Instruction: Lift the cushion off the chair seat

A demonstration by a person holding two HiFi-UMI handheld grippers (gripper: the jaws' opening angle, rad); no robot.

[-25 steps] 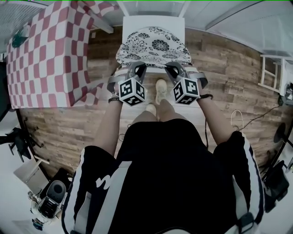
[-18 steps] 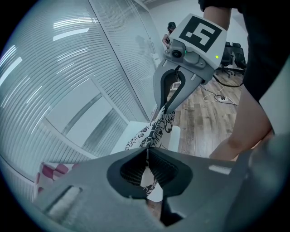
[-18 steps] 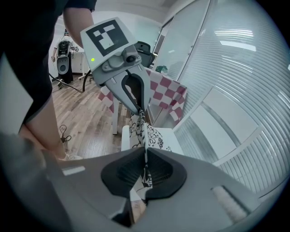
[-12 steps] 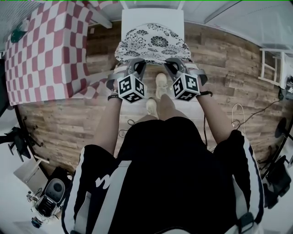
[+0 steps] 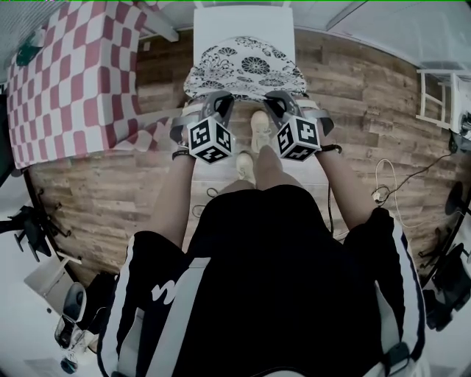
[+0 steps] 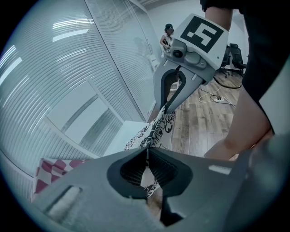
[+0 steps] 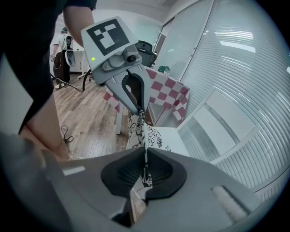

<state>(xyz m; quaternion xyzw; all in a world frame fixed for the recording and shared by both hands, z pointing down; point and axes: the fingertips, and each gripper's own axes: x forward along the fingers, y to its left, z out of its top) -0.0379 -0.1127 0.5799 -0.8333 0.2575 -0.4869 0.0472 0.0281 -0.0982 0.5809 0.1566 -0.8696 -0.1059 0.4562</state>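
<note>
- Cushion (image 5: 246,68): white with a black floral print, soft and thin. It lies over the front half of the chair (image 5: 243,22), and its near edge is raised and pulled taut between the two grippers. Whether its far part touches the seat cannot be told.
- Chair: white, with a flat seat whose rear part is bare behind the cushion. It stands on the wooden floor (image 5: 360,110), straight ahead of the person.
- Left gripper (image 5: 223,101): at the chair's front edge, left corner of the cushion, pointing down and forward. In the left gripper view its jaws are pressed together on the cushion (image 6: 156,131) hem, with the ribbed pads (image 6: 131,170) pinching the fabric.
- Right gripper (image 5: 274,101): at the chair's front edge, right corner of the cushion. In the right gripper view its jaws are clamped on the same hem of the cushion (image 7: 144,133), and fabric hangs below the pads (image 7: 161,170).
- Marker cubes: one on each gripper, facing the head camera, on the person's side of the chair.
- Each gripper view shows the other gripper across the taut hem, the right gripper (image 6: 168,108) in one and the left gripper (image 7: 139,108) in the other, tips closed on the cloth.
- Shoes (image 5: 259,131): pale, on the floor just before the chair, between the two grippers.
- Table (image 5: 73,81): covered in a red-and-white check cloth, just left of the chair.
- Cable (image 5: 383,188): on the floor, well to the right of the chair.
- Glass wall (image 6: 54,59) with horizontal blinds: behind the chair.
</note>
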